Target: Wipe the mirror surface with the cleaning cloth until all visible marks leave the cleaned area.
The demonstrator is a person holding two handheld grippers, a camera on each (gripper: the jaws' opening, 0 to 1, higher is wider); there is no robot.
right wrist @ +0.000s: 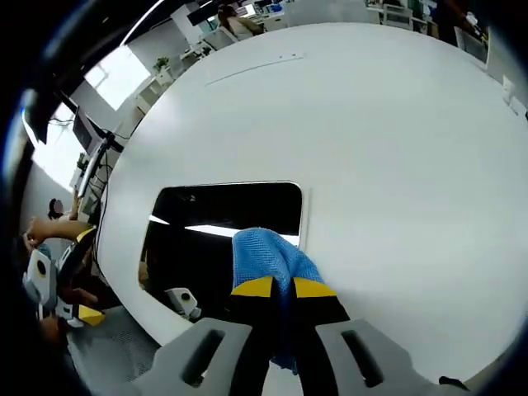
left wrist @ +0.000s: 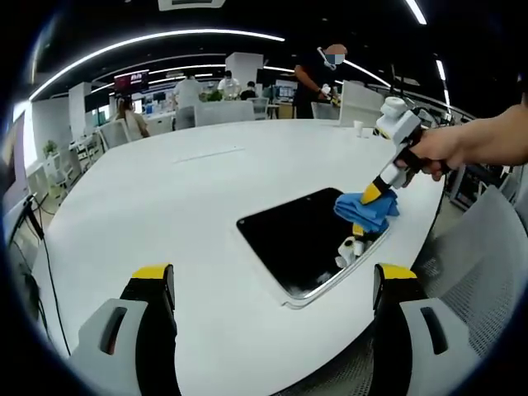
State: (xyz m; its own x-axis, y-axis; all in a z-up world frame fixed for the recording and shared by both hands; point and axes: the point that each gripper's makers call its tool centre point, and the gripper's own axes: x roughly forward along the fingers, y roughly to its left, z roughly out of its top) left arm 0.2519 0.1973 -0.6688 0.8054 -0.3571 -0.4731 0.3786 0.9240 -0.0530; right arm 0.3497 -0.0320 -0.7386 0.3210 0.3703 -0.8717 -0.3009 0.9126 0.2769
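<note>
Rectangular dark mirror (left wrist: 307, 242) with rounded corners lies flat on the big white oval table (left wrist: 165, 198), centre-right in the left gripper view, its near corner close to the table's edge — wide bare tabletop beyond it toward upper left. Right gripper (left wrist: 375, 200) comes in from upper right, a hand (left wrist: 437, 148) on its grip, angled down, jaws clenched on the bright blue cleaning cloth (right wrist: 268, 260), which rests on the mirror's right end. Left gripper (left wrist: 272, 285) hovers at bottom of frame, jaws spread, holding nothing. Mirror's marks hard to make out — reflections only.
</note>
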